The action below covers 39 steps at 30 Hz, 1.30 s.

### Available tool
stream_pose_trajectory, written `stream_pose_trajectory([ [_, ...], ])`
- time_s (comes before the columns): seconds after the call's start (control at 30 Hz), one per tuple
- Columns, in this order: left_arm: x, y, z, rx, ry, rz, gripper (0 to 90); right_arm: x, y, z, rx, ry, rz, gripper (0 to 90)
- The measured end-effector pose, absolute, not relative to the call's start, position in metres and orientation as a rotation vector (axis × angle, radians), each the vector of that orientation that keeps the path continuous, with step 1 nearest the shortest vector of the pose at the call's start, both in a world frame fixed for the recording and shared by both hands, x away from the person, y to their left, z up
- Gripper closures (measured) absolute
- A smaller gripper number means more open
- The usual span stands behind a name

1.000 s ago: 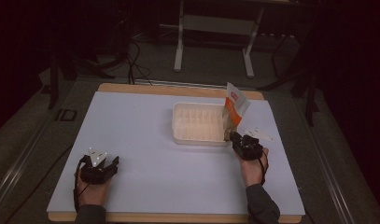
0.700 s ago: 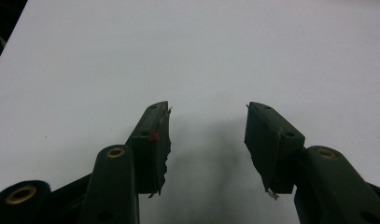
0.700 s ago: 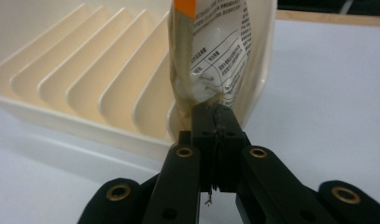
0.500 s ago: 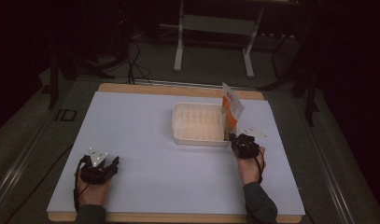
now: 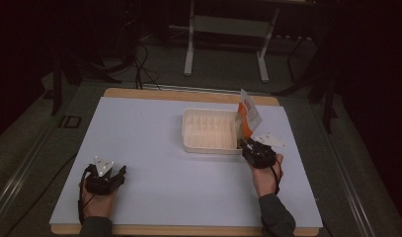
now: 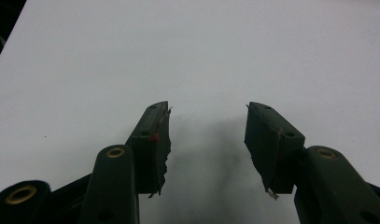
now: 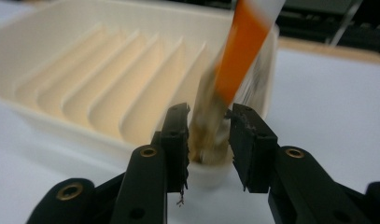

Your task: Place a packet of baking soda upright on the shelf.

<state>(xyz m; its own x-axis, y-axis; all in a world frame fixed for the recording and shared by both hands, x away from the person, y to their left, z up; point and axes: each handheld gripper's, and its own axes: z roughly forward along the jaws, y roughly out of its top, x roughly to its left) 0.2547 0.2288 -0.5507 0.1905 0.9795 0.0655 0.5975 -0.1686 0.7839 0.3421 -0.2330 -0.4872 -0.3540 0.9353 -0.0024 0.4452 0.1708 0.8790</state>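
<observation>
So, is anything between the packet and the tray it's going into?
Nothing visible. The orange packet stands with its bottom end already over the right end of the ribbed white tray, between the right tongs, which have just been opening.

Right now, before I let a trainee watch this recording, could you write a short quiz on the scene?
1. True or false: the left gripper holds a packet.
2. Where does the orange-and-white packet stand? A: at the right end of the white tray. B: beside the left gripper. C: on the floor.
3. What is between the fingers of the right gripper?

Key
1. False; its fingers are apart over the bare table.
2. A.
3. The packet; these jaws have just been opening.
</observation>
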Motion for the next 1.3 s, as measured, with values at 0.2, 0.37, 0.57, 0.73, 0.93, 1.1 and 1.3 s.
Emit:
stream_pose_trajectory([
  [0.2,0.255,0.229,-0.551,1.845,1.474,0.787,49.8,0.348,-0.235,-0.48,1.352,1.862,1.173,90.0],
  [0.37,0.255,0.229,-0.551,1.847,1.474,0.788,49.8,0.344,-0.239,-0.49,1.383,1.861,1.191,90.0],
  [0.57,0.255,0.229,-0.551,1.844,1.479,0.787,49.8,0.342,-0.242,-0.489,1.387,1.879,1.197,84.4],
  [0.73,0.254,0.229,-0.551,1.84,1.476,0.789,49.8,0.337,-0.244,-0.486,1.377,1.875,1.212,75.4],
  [0.93,0.254,0.23,-0.55,1.834,1.479,0.787,49.6,0.33,-0.255,-0.479,1.375,1.905,1.212,67.6],
  [1.1,0.254,0.23,-0.551,1.832,1.479,0.787,49.6,0.326,-0.263,-0.479,1.37,1.972,1.162,64.0],
  [1.3,0.255,0.23,-0.551,1.835,1.481,0.787,49.5,0.322,-0.274,-0.487,1.373,2.04,1.077,58.3],
])
